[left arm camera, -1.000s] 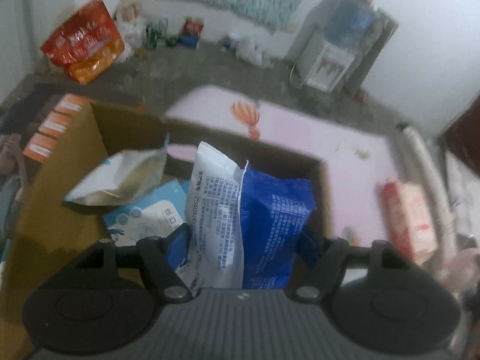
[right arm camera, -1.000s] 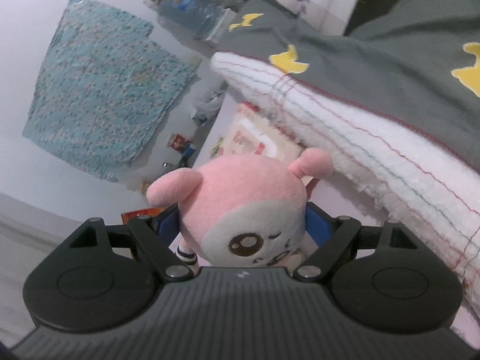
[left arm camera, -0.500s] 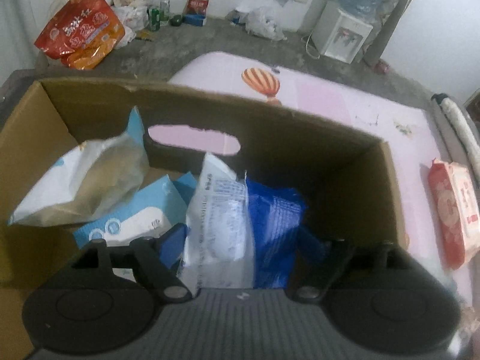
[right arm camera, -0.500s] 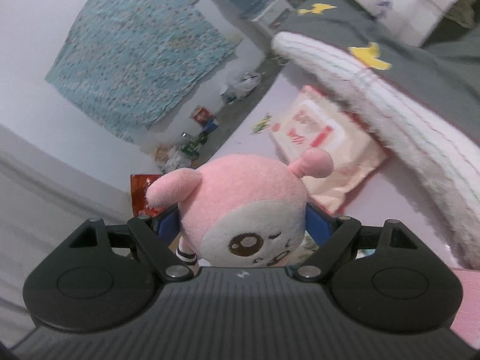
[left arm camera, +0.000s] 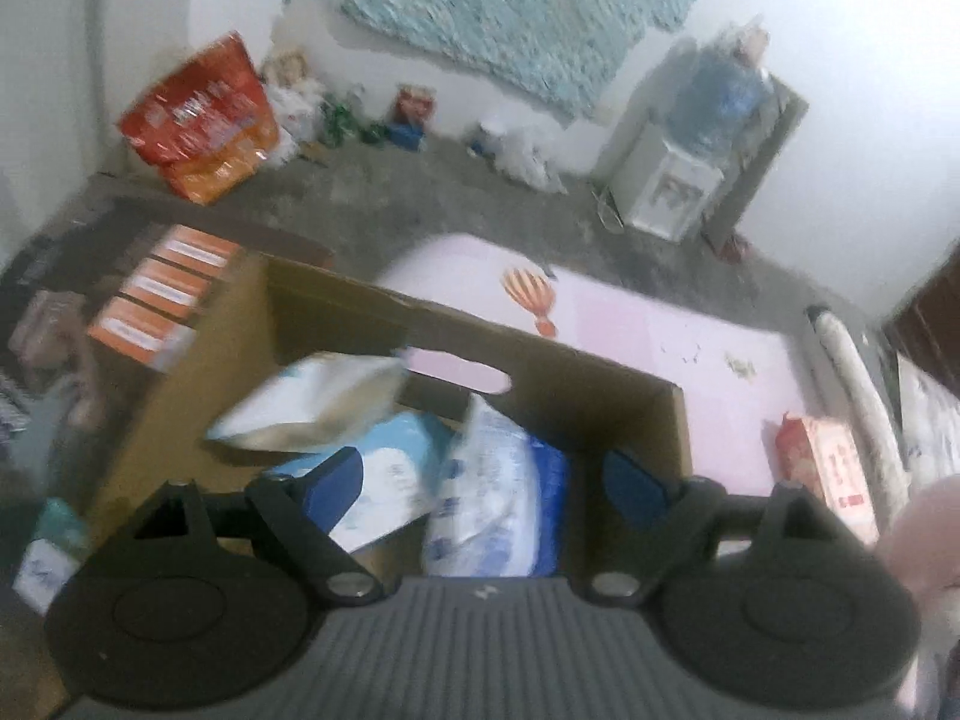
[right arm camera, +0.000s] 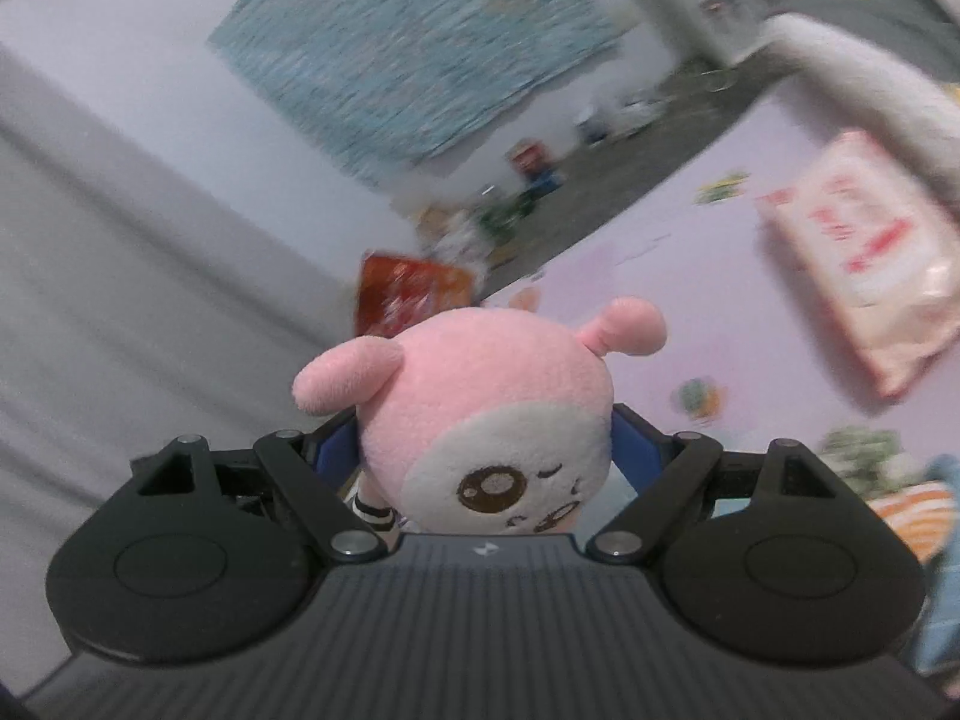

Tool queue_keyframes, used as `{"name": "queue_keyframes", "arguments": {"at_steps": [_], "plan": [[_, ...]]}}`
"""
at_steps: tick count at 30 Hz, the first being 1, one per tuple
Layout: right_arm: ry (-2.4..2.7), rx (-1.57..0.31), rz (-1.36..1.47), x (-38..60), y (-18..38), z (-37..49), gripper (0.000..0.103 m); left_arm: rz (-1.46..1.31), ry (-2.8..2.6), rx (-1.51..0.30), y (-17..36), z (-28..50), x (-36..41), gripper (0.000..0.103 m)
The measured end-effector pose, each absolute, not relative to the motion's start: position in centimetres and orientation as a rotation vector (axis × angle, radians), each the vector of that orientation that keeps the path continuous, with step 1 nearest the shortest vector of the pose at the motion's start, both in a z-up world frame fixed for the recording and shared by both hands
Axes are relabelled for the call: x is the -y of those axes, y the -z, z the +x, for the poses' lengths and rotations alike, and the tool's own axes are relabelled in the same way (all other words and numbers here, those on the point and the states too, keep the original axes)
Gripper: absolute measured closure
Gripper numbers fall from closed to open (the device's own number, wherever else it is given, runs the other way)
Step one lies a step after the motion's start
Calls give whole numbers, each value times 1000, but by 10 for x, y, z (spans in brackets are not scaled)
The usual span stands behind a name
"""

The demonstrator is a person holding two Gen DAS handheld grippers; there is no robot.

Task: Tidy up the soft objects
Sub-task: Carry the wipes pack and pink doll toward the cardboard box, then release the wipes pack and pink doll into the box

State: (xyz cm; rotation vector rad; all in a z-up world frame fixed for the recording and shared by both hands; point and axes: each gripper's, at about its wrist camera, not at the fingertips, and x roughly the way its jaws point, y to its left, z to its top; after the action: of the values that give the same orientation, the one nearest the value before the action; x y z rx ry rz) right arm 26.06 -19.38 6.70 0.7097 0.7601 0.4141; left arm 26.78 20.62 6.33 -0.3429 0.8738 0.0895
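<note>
My left gripper point(left arm camera: 483, 483) is open above a cardboard box point(left arm camera: 624, 414). A blue-and-white soft pack point(left arm camera: 501, 498) lies loose in the box between the spread fingers, beside a light-blue pack point(left arm camera: 390, 468) and a white pouch point(left arm camera: 312, 402). My right gripper point(right arm camera: 486, 444) is shut on a pink plush toy point(right arm camera: 486, 414) with a white face, held above the pink mat point(right arm camera: 690, 324). The plush edge also shows in the left wrist view point(left arm camera: 924, 540). A red-and-white wipes pack point(right arm camera: 864, 252) lies on the mat and shows in the left wrist view too point(left arm camera: 831, 468).
Orange boxes point(left arm camera: 162, 294) sit left of the cardboard box. A red snack bag point(left arm camera: 201, 114) and a water dispenser point(left arm camera: 690, 174) stand by the far wall. A white rolled blanket point(right arm camera: 864, 78) borders the mat on the right.
My left gripper opened and let go of the blue-and-white pack, which now lies in the box, and it pulled back and up. My right gripper swung with the plush toward the mat.
</note>
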Motion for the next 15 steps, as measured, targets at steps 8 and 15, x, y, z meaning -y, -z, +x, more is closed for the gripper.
{"name": "queue_keyframes", "arguments": {"at_steps": [8,15], "plan": [[-675,-967,550,37,-87,271,19,-405,-260,-733,-98,175,-275,11],[-654,-1180,379,-95,-47,288,19,-461,-349,-718,-97,126,-322,11]]}}
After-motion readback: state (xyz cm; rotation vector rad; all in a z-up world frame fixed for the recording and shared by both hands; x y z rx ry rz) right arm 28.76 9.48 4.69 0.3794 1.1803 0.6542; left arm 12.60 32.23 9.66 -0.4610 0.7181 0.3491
